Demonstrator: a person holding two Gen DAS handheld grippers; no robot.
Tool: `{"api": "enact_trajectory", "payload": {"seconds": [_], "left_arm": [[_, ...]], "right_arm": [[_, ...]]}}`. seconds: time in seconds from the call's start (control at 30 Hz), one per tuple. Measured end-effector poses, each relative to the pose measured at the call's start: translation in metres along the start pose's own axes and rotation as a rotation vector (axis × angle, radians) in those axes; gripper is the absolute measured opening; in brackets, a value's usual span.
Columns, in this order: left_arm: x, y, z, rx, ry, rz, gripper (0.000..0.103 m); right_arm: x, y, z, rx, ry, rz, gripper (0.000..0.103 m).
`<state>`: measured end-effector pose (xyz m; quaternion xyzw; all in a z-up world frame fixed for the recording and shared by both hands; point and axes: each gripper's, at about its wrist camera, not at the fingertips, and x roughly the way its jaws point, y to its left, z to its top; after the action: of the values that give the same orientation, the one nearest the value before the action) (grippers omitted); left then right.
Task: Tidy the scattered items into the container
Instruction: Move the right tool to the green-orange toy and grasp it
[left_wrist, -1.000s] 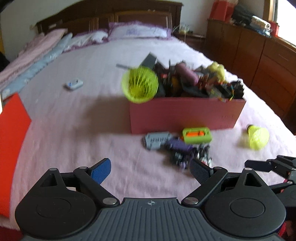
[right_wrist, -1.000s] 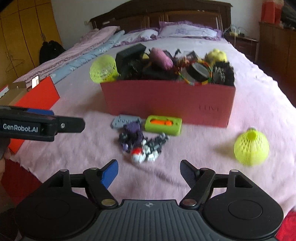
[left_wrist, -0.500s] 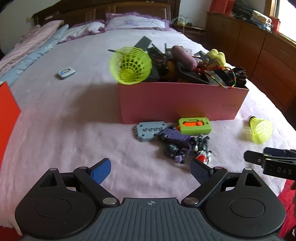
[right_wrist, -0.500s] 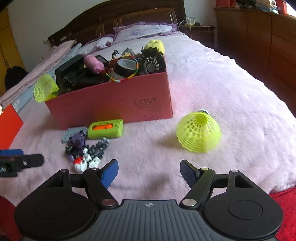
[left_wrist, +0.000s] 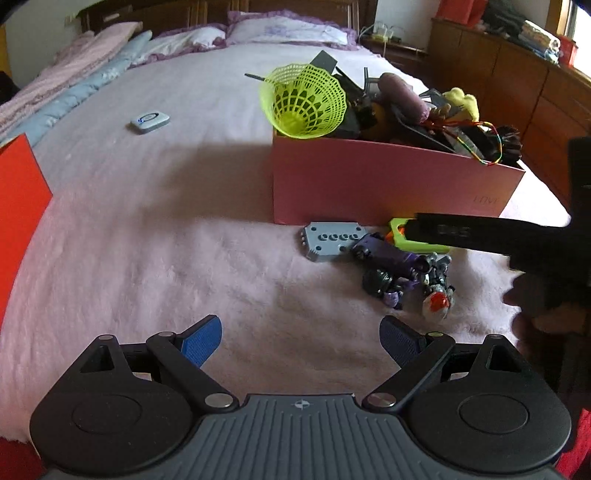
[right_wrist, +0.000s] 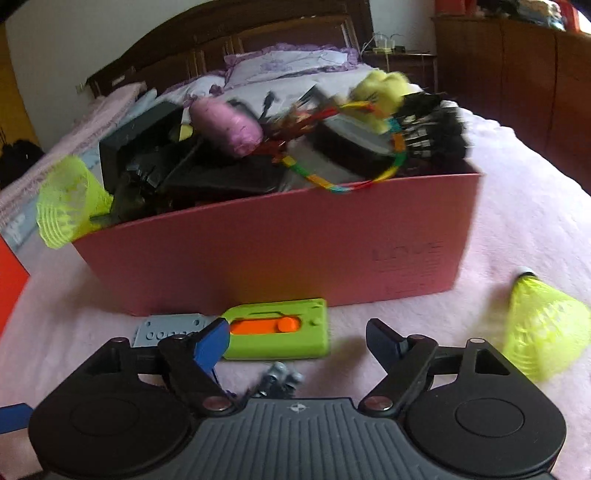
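— So, how far along would you say the tidying is?

— Mostly done, I'd judge. The pink box (right_wrist: 280, 258) on the bed (left_wrist: 184, 258) is heaped over its rim: a purple roll (right_wrist: 225, 127), a yellow plush toy (right_wrist: 384, 92), a string of coloured beads (right_wrist: 369, 177), dark odds and ends. One yellow-green shuttlecock (left_wrist: 304, 103) perches at the box's left corner, half over the edge.

— And what's left outside?

— A little cluster right in front of the box: a grey block with holes (left_wrist: 332, 240), a green case with an orange slider (right_wrist: 280, 328), and a tangle of purple and grey toy figures (left_wrist: 402, 273) just this side of them. A second shuttlecock (right_wrist: 543, 328) lies off to the right of the box, on the blanket. Further up the bed there's a small white gadget (left_wrist: 149, 122), well apart from everything.

— What are the hands doing?

— The right gripper (right_wrist: 295, 343) is low over the cluster, fingers spread wide and empty, with the green case just ahead between them. Looks to me like that case is next. The left gripper (left_wrist: 301, 338) hangs back, also spread and holding nothing.

— Will everything fit?

— Doubtful without stacking. The box is piled high, so whatever goes in has to sit on top, and that perched shuttlecock could tip out.
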<state>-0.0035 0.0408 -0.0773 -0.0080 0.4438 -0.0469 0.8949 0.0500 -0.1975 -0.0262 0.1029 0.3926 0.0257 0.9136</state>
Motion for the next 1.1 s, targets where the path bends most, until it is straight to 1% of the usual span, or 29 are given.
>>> {"api": "enact_trajectory", "payload": {"seconds": [0.03,0.1,0.23,0.27,0.33,0.37,0.43,0.57,0.63,0.73,0.8,0.87,0.93,1.0,1.07,1.1], "left_arm": [[0.0,0.0,0.0,-0.003,-0.001,-0.003,0.093],[0.001,0.001,0.0,-0.012,-0.003,-0.008,0.093],[0.002,0.001,-0.002,-0.018,-0.001,-0.018,0.093],[0.002,0.001,-0.002,-0.018,0.001,-0.017,0.093],[0.002,0.001,-0.002,-0.021,0.002,-0.017,0.093],[0.002,0.002,-0.002,-0.023,0.002,-0.017,0.093],[0.002,0.002,-0.002,-0.025,-0.002,-0.016,0.093],[0.002,-0.002,0.0,-0.016,-0.01,-0.02,0.093],[0.003,-0.008,0.002,0.001,-0.02,-0.03,0.093],[0.008,-0.019,0.008,0.053,-0.05,-0.052,0.093],[0.015,-0.03,0.015,0.112,-0.081,-0.076,0.092],[0.026,-0.041,0.022,0.167,-0.105,-0.092,0.091],[0.039,-0.051,0.03,0.21,-0.109,-0.105,0.083],[0.051,-0.057,0.036,0.218,-0.1,-0.115,0.081],[0.064,-0.058,0.041,0.191,-0.076,-0.134,0.08],[0.07,-0.058,0.042,0.173,-0.059,-0.148,0.077]], "right_arm": [[0.003,0.003,0.0,-0.001,0.007,-0.002,0.083],[0.009,0.009,0.001,-0.004,0.003,0.001,0.086],[0.022,0.018,0.0,-0.043,0.004,-0.015,0.089],[0.024,0.021,0.0,-0.057,-0.002,-0.02,0.088],[0.025,0.024,-0.001,-0.091,-0.014,-0.032,0.08],[0.024,0.024,-0.001,-0.093,-0.018,-0.035,0.074],[0.02,0.019,-0.001,-0.065,-0.025,-0.027,0.074],[-0.002,0.003,-0.002,-0.012,-0.044,-0.006,0.074],[-0.016,-0.005,-0.011,-0.027,-0.042,-0.011,0.074],[-0.037,-0.018,-0.028,-0.072,-0.026,-0.02,0.074],[-0.05,-0.027,-0.039,-0.103,-0.014,-0.028,0.074],[-0.055,-0.034,-0.055,-0.136,0.0,-0.044,0.074],[-0.059,-0.038,-0.069,-0.156,-0.017,-0.038,0.074],[-0.058,-0.036,-0.074,-0.166,-0.028,-0.042,0.074],[-0.055,-0.035,-0.077,-0.165,-0.037,-0.051,0.076],[-0.058,-0.042,-0.082,-0.157,-0.042,-0.051,0.078]]}}
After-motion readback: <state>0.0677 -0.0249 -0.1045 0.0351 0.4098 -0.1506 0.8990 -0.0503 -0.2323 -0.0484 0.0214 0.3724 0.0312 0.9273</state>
